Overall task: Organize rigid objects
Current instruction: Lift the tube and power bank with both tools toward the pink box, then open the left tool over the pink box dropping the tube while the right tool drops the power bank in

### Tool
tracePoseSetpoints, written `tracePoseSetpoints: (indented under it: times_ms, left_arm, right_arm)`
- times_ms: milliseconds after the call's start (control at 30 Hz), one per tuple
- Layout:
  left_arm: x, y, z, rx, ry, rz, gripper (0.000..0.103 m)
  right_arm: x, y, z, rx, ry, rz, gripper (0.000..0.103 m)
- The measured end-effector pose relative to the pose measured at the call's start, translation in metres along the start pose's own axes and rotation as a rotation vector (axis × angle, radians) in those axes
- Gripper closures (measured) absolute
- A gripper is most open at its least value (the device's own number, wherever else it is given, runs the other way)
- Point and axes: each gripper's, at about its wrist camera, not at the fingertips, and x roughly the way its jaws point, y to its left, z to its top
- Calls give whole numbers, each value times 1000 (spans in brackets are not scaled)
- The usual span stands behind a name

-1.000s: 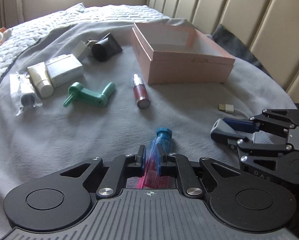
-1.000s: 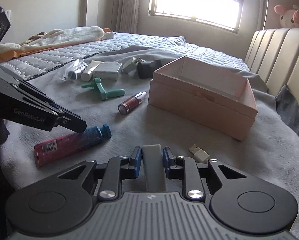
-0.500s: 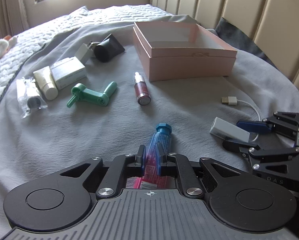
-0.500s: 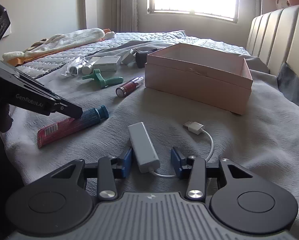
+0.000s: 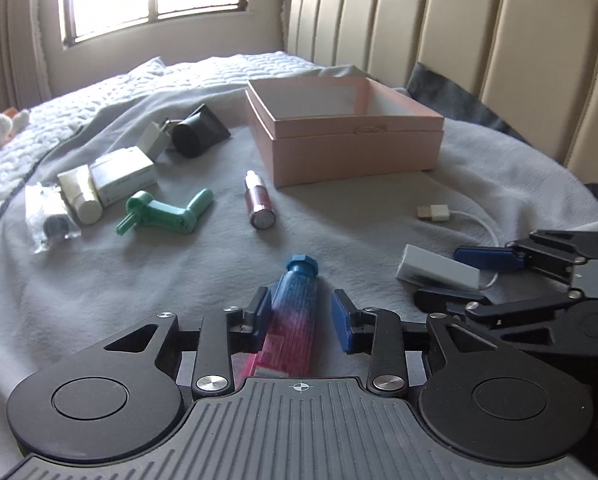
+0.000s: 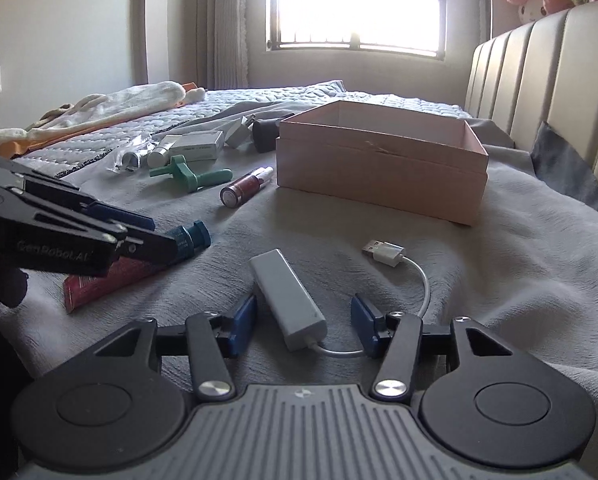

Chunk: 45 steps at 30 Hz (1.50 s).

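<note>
A grey blanket (image 5: 99, 288) covers the bed, with a barred window (image 6: 359, 4) at the far wall and a padded headboard (image 5: 479, 20) on the right. The pink box (image 5: 351, 136) sits open-topped in the middle. The left tongs (image 5: 301, 316) are spread around the blue-capped tube (image 5: 295, 300) — its left side just beside one pad. The right tongs (image 6: 303, 320) are spread too, the white USB adapter (image 6: 287, 296) lying between them, near the box.
</note>
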Motion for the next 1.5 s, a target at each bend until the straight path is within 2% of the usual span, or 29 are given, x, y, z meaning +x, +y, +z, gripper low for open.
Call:
tracePoseSetpoints:
  times_ms: [67, 167, 233, 300, 400, 467, 567, 600, 633, 667, 767, 833, 967, 1100, 1267, 1400, 1500]
  left_arm:
    - [-10, 4, -3, 17, -8, 3, 68]
    - [-9, 12, -8, 19, 30, 26, 68]
    - [-4, 15, -10, -4, 42, 6, 60]
    - [2, 12, -7, -6, 45, -3, 64]
    - [18, 5, -2, -2, 63, 2, 62]
    - [25, 2, 0, 1, 64, 11, 62]
    - [29, 2, 1, -4, 67, 10, 62]
    - [29, 4, 0, -9, 67, 4, 62]
    - [29, 6, -1, -17, 64, -4, 63]
    - [29, 8, -2, -27, 59, -12, 63]
    - [28, 14, -7, -54, 42, -35, 63]
    - [27, 12, -8, -28, 28, -31, 65]
    - [25, 8, -11, 11, -19, -28, 70]
    - [20, 14, -5, 12, -29, -107, 70]
    - [10, 20, 15, 24, -57, -192, 70]
    - [9, 27, 61, -6, -91, -249, 70]
    - [8, 31, 113, -27, -164, -268, 70]
  right_arm:
    - [0, 0, 2, -1, 28, 30, 34]
    - [3, 8, 0, -32, 36, 26, 26]
    - [4, 13, -1, -39, 38, 12, 24]
    - [4, 12, 1, -23, 55, 11, 23]
    - [5, 8, 6, 5, 98, 45, 16]
    - [5, 10, 5, -33, 111, 61, 13]
    - [2, 12, 6, -69, 109, 68, 13]
    - [1, 11, 7, -65, 113, 72, 14]
    - [-2, 10, 10, -57, 111, 75, 20]
    - [-4, 8, 12, -53, 108, 78, 31]
    - [-4, 9, 16, -86, 113, 47, 51]
    - [-3, 11, 16, -119, 118, 43, 55]
    - [-4, 22, 23, -179, 129, 28, 83]
    - [-14, 32, 38, -233, 121, 5, 83]
    - [-32, 24, 68, -191, 88, 9, 83]
    - [-42, 8, 108, -123, 20, 24, 83]
    - [-42, -5, 155, -115, -61, -7, 83]
